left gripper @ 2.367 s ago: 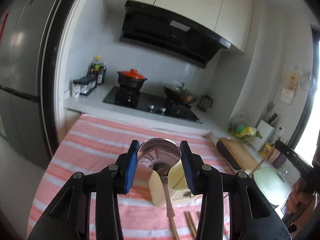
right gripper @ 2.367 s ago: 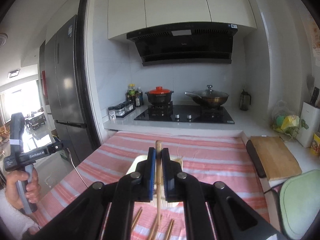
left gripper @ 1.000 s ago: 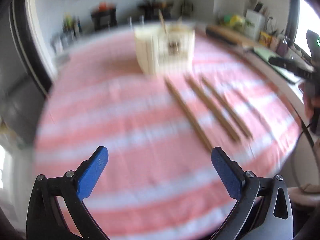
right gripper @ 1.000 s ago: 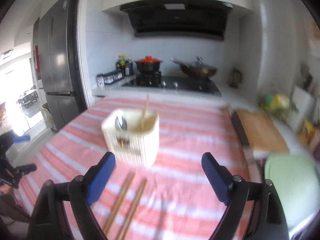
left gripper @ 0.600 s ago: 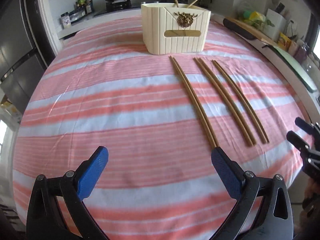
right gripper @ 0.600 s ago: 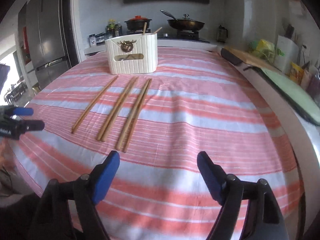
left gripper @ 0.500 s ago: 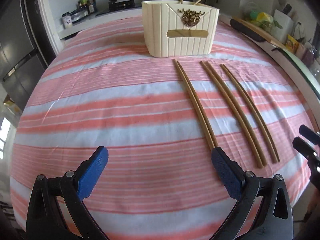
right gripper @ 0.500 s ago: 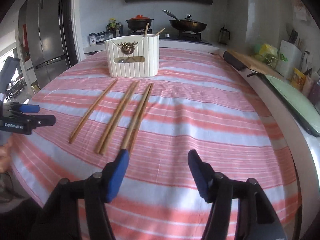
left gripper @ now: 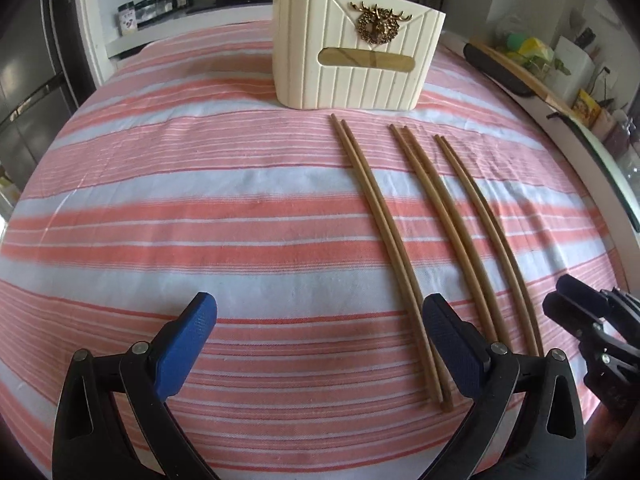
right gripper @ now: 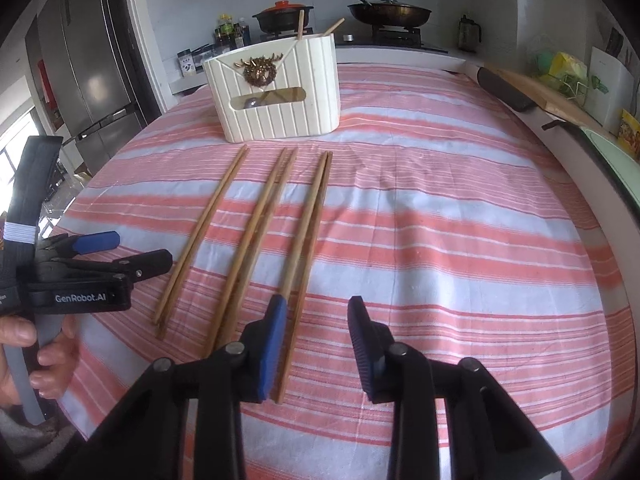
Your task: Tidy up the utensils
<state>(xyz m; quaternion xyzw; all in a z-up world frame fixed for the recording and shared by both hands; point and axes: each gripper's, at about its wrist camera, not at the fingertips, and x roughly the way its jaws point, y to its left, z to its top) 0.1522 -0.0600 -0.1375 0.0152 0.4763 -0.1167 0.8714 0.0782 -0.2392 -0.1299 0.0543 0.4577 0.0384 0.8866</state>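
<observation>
Scene: a counter covered with a red-and-white striped cloth; a stove with a pot and a pan stands behind it
Utensil holder: a cream ribbed holder with a gold deer emblem stands upright at the far side of the cloth; two chopstick ends stick out of its top, and a spoon bowl shows through its front slot in the right wrist view
Chopsticks: three pairs lie on the cloth in front of the holder, roughly parallel, running from near the holder toward the cameras; left pair, middle pair, right pair
Left gripper: jaws wide apart, nothing between the pads; its right-hand finger sits just beside the near end of the left pair, whether touching I cannot tell
Right gripper: jaws have just been closing and now stand partly closed; the near end of the right pair lies just beside the inner face of its left blue pad, and the other pad stands clear of it, so no grip yet
Hand: a hand holds the left gripper's handle at the near left edge of the counter
</observation>
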